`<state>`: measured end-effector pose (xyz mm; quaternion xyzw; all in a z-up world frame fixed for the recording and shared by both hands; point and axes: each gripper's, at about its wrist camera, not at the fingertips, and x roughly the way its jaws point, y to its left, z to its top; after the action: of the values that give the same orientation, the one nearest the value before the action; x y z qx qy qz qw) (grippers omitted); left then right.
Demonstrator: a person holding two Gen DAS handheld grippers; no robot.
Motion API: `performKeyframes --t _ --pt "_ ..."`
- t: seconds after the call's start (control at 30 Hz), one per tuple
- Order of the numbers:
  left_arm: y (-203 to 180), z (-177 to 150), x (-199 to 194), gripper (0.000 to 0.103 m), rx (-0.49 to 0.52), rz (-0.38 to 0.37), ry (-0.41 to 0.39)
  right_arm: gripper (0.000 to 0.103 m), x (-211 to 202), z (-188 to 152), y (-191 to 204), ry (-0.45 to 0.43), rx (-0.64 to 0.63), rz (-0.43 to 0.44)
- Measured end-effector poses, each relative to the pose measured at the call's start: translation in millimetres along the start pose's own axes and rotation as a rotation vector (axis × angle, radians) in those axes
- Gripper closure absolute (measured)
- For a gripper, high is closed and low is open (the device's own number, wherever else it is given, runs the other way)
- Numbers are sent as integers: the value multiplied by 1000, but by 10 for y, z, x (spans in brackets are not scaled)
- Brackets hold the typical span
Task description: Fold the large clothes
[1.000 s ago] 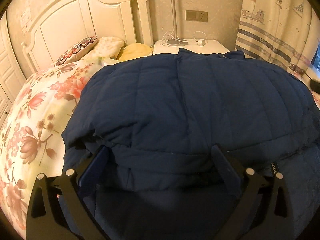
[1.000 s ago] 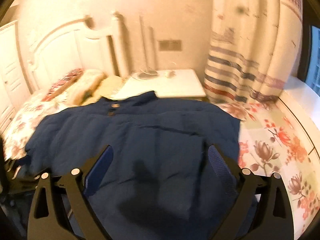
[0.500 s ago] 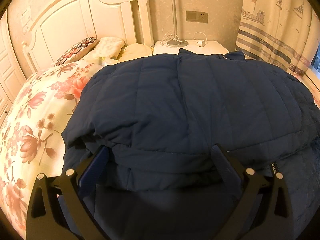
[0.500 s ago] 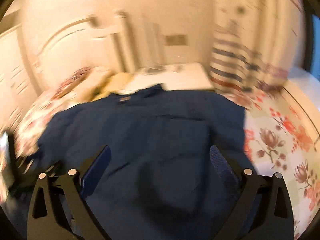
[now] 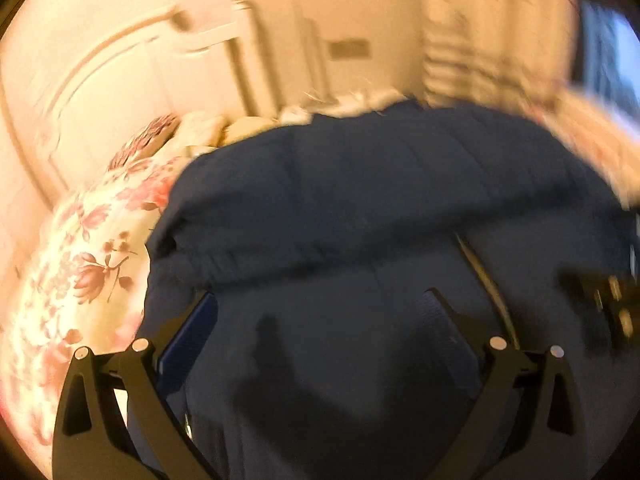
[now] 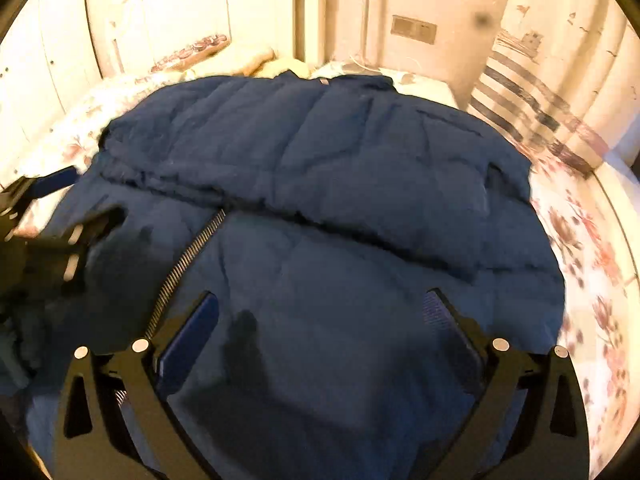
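A navy quilted jacket [image 5: 360,184] [image 6: 320,152] lies on a floral bed, its upper part folded down over the lower part, so a thick fold edge [image 6: 280,208] crosses it. A metal zipper [image 6: 188,256] [image 5: 486,280] runs down the lower layer. My left gripper [image 5: 320,296] hovers open over the lower layer, short of the fold edge, nothing between its fingers. My right gripper [image 6: 320,294] stands wide open above the lower layer, to the right of the zipper, and holds nothing. At the left edge of the right wrist view the left gripper [image 6: 76,200] shows, blurred.
The floral bedspread [image 5: 80,272] [image 6: 580,248] shows on both sides of the jacket. Pillows [image 6: 240,60] lie against a white headboard [image 5: 132,80]. Behind are a white nightstand [image 6: 424,88] and a striped curtain [image 6: 532,96].
My left gripper has drawn back from the fold edge and swung right, so the zipper now shows in its blurred view. My right gripper has come lower and closer over the jacket.
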<state>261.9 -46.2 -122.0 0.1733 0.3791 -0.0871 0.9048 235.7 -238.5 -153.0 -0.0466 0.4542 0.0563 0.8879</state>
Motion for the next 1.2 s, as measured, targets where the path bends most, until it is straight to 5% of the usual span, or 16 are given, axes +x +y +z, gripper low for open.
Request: performKeyframes --t 0.07,0.27,0.37,0.47,0.57,0.67,0.8,0.9,0.97,1.2 --pt "-135 -112 64 2 60 39 45 4 160 -83 -19 46 -4 0" --pt "-14 -134 87 2 -3 5 69 5 5 -84 -131 18 25 -28" --pt "22 -149 84 2 -14 3 68 5 -175 -111 -549 -45 162 -81" --pt "9 -146 97 2 -11 5 68 4 -15 -213 -887 31 228 -132" --pt "29 -147 98 2 -20 -4 72 4 70 -318 -1013 29 255 -76" --pt "59 -147 100 2 -32 -12 74 5 -53 -274 -893 5 235 -145" --pt "88 -220 -68 2 -56 21 53 5 -413 -282 -438 -97 134 -52" --pt "79 -390 -279 2 -76 -31 42 5 -409 -454 61 -35 -52 65" --pt "32 -513 -327 2 -49 -13 56 5 -235 -606 276 40 -155 66" --pt "212 -687 -643 2 -92 47 46 5 -533 -708 137 -45 -69 55"
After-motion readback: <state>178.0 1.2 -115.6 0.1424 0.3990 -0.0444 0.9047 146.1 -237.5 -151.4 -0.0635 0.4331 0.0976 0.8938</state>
